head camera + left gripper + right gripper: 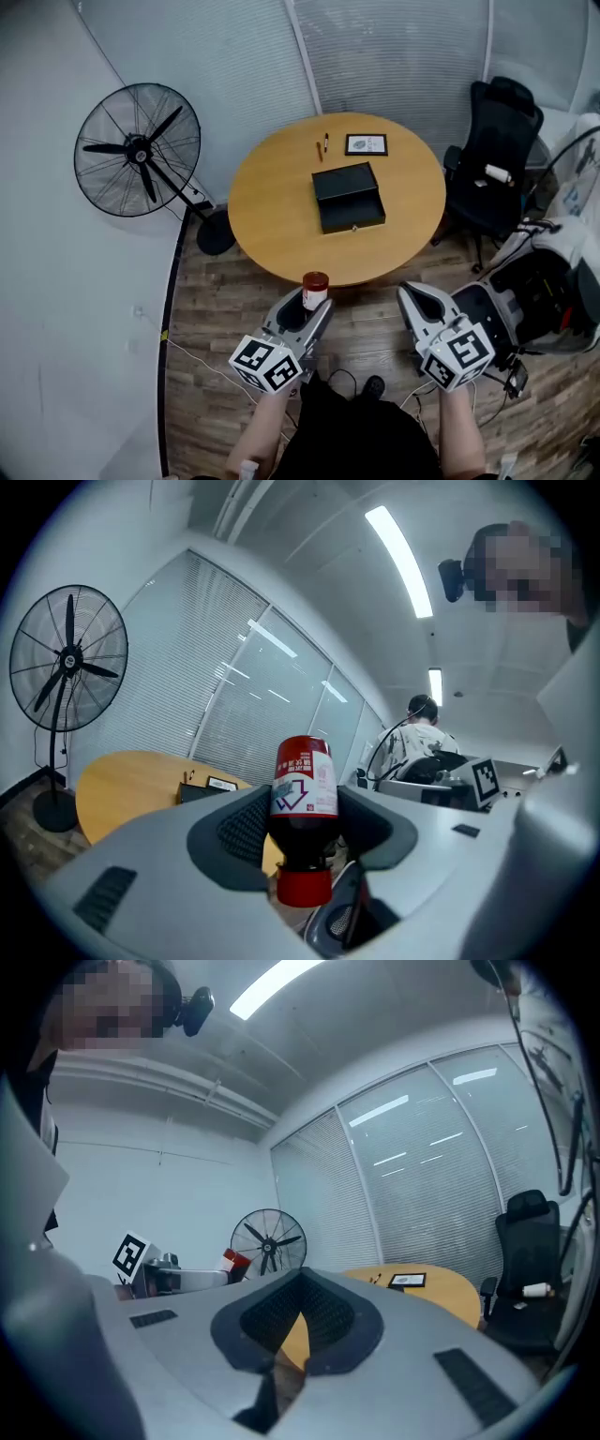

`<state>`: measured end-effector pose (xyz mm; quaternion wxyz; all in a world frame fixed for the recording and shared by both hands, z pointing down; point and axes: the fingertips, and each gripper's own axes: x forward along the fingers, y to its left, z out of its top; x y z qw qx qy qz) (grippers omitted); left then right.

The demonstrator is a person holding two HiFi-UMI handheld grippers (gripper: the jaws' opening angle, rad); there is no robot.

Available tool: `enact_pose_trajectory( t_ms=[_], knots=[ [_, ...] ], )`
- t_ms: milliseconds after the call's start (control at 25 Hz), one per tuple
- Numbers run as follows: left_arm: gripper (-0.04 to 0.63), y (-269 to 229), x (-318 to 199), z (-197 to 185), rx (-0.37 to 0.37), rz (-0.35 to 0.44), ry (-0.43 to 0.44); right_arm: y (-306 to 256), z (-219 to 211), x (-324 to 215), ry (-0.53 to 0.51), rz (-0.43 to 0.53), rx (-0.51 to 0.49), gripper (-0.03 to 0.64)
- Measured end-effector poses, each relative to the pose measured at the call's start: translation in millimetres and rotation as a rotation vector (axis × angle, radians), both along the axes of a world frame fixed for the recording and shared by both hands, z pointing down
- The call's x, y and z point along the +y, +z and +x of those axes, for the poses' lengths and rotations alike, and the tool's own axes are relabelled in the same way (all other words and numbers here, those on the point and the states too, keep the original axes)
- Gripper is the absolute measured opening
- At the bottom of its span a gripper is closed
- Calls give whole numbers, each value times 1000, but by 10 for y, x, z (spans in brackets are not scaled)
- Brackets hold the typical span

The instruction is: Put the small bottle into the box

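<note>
Left hand-held gripper (pixel 305 808): clamped on the small bottle (pixel 305 775), cap pointing down.
Small bottle: held off the bench (pixel 272 202), near its front edge; jaws hide its lower part in the head view.
Right hand-held gripper (pixel 300 1302): jaws together, nothing between.
Box (pixel 349 199): open mid-bench; dark interior unreadable.

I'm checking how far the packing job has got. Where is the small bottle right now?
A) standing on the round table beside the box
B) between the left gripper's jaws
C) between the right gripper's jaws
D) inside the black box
B: the left gripper view shows the small bottle clamped between the pads of the left gripper, and the head view shows it well short of the box on the table.
</note>
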<state>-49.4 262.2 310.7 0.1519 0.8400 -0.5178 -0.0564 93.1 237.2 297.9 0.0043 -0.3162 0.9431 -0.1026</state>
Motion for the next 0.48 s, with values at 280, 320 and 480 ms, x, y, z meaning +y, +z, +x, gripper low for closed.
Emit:
enact_pose_trajectory(
  t_ms=[280, 320, 480],
  knots=[
    [212, 19, 6, -34, 4, -9, -28, 15, 13, -78, 38, -9, -12, 9],
    [212, 34, -1, -33, 4, -13, -28, 29, 8, -87, 32, -13, -8, 9],
    [212, 112, -80, -54, 5, -40, -26, 105, -15, -184, 27, -39, -1, 9]
  ],
)
